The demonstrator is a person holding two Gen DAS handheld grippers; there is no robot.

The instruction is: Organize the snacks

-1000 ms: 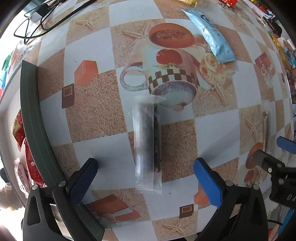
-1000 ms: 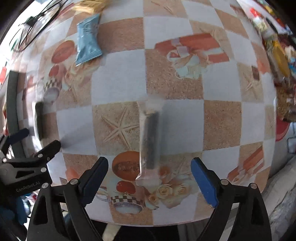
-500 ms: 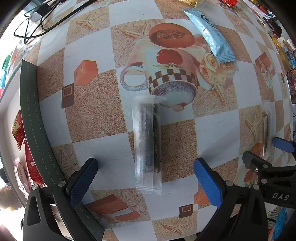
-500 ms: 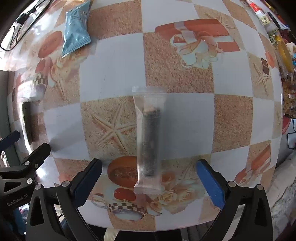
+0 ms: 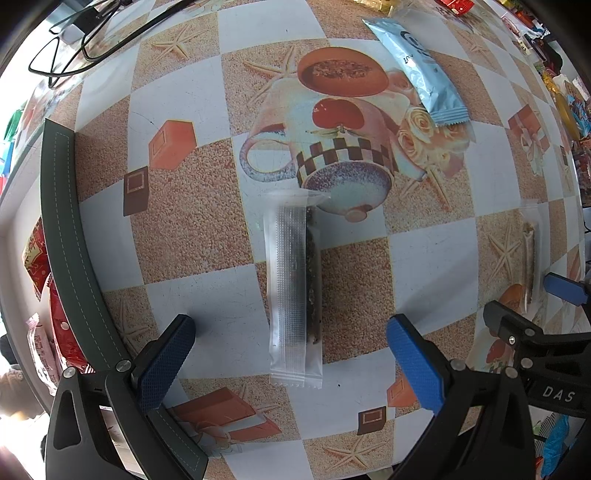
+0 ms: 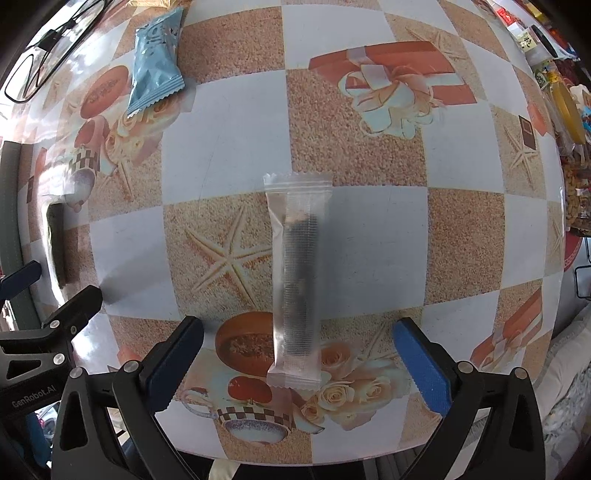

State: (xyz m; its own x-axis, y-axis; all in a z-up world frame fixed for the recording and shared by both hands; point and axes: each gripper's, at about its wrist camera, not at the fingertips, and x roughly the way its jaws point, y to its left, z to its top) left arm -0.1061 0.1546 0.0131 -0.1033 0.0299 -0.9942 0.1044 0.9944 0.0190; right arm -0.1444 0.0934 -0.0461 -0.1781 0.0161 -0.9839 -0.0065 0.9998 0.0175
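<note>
A clear-wrapped dark snack bar (image 5: 293, 288) lies flat on the patterned tablecloth, straight ahead of my left gripper (image 5: 291, 354), which is open and empty, its fingers either side of the bar's near end. A second clear-wrapped dark bar (image 6: 297, 277) lies ahead of my right gripper (image 6: 295, 354), also open and empty, straddling its near end. Each view shows the other bar at its edge: the right one (image 5: 530, 262) and the left one (image 6: 55, 243). A light blue snack packet (image 5: 417, 70) lies further back; it also shows in the right wrist view (image 6: 155, 62).
A dark green strip (image 5: 66, 236) runs along the table's left edge, with red packets (image 5: 62, 332) beyond it. Black cables (image 5: 92, 33) lie at the far left. Assorted snack packs (image 6: 565, 107) crowd the right side. The right gripper's body (image 5: 535, 343) shows low right.
The right gripper has moved in closer over its bar, which now looks larger and sits between the fingers. The left gripper and its bar have not moved.
</note>
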